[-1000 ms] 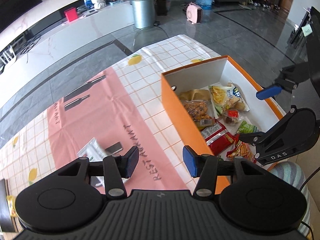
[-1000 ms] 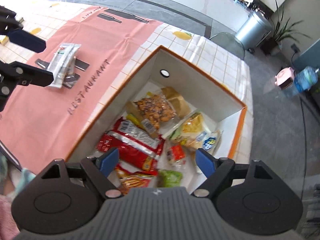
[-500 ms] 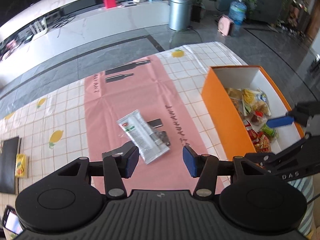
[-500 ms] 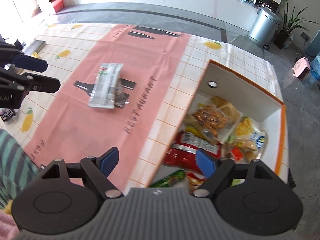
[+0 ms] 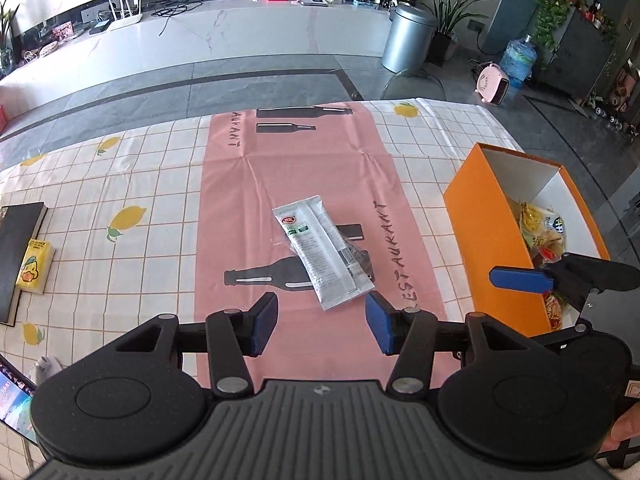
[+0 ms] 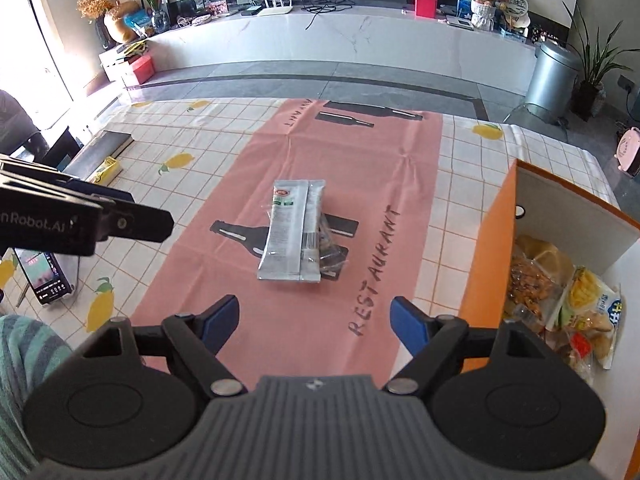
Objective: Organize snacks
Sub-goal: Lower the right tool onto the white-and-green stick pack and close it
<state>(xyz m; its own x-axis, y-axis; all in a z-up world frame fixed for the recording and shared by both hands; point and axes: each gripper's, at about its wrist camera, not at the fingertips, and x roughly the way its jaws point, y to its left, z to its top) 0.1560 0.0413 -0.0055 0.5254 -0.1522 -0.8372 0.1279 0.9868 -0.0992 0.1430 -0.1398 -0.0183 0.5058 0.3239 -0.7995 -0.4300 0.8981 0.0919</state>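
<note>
Two handheld grippers hover over a worktop (image 5: 120,168) covered with a white checked cloth printed with lemons, and a pink runner (image 5: 304,168) down its middle reads "RESTAURANT". Nearest in the left wrist view, the left gripper (image 5: 322,322) has its blue-padded fingers (image 5: 264,322) spread with nothing between them, above the near part of the runner. In the right wrist view the right gripper (image 6: 316,322) also has its fingers (image 6: 410,324) spread and empty; its jaws have just been closing a little. A striped teal sleeve (image 6: 24,356) shows at the near left edge of that view. Just beyond both grippers, a silver-white snack packet (image 5: 318,250) lies flat on the middle of the runner, partly on top of a second, clear wrapper with dark contents (image 5: 360,260). To the right stands an open orange box (image 5: 484,232) with white inner walls, holding a heap of snack bags (image 6: 560,292) in yellow, red and brown. On the left of the worktop lie a phone with a lit screen (image 6: 42,274), a small yellow carton (image 5: 35,266) and a dark book-like slab (image 5: 16,256). Beyond the worktop are grey floor tiles, a metal bin (image 5: 408,38) and a long white marble shelf (image 5: 224,38) along the far wall.
</note>
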